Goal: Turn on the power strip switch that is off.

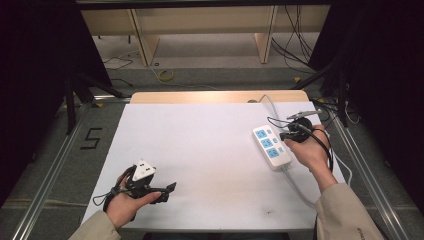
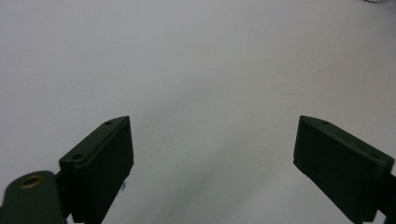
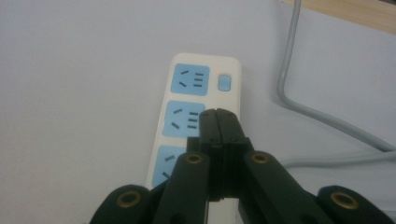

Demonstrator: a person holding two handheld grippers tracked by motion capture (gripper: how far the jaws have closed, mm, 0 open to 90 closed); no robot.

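While the left gripper [image 1: 167, 191] rests low at about seven o'clock on the white worktop [image 1: 200, 145], held in the person's left hand [image 1: 125, 205], its jaws stand wide apart, and the left gripper view shows bare white surface between them with nothing held. A white three-cornered plate sits on top of it, and its cable trails off toward the near edge.

Over at about three o'clock, a white power strip [image 1: 271, 147] lies flat on the worktop, its long axis running from roughly eleven to five o'clock. It carries three blue socket faces [image 3: 191, 80] in a row, each with a small blue switch [image 3: 225, 82] beside it. Its grey cord [image 3: 299, 93] curves away over the worktop toward the far wooden edge [image 1: 215, 96].

The right gripper [image 3: 218, 122], held in the right hand [image 1: 312, 152], sits just over the strip's switch side. In the right gripper view its jaws are pressed together with no gap and nothing between them, their tips above the middle socket's right edge. Whether the tips touch the strip cannot be told.
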